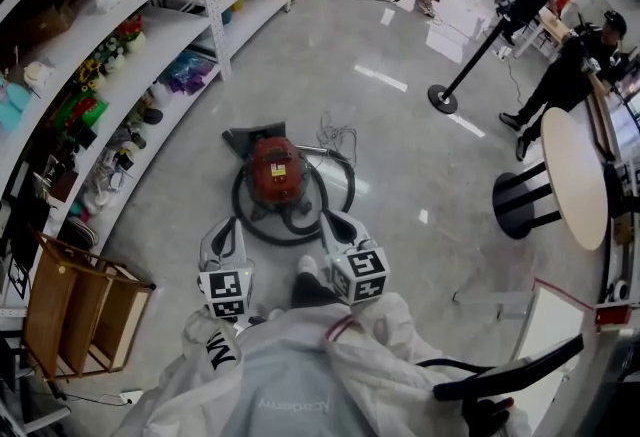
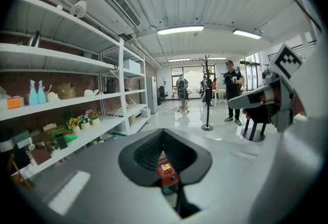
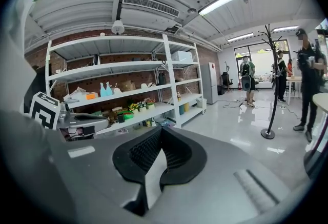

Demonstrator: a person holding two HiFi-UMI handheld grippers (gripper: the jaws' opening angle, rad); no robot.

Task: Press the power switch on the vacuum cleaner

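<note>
**Vacuum on the floor, both grippers short of it**

The red vacuum cleaner (image 1: 277, 170) sits on the glossy floor (image 1: 400, 155) straight ahead of the person, with its black hose (image 1: 241, 208) looped around its body. A grey floor nozzle (image 1: 250, 137) lies at its far side, and a pale cord (image 1: 336, 136) is tangled just beyond. There is a yellow label on top of the body. The switch itself is too small to pick out from the head view.

The left gripper (image 1: 224, 225) hangs near the hose loop on the near left, apart from the vacuum. Its jaws are closed together at the tips with nothing between them, and in its own view the red body shows through the gap lower down. The right gripper (image 1: 335, 218) is near the loop's right side. Its jaws likewise meet at the tips and grip nothing.

White shelves (image 1: 150, 55) stocked with small items run along the left. A wooden crate (image 1: 80, 305) stands below them.
</note>
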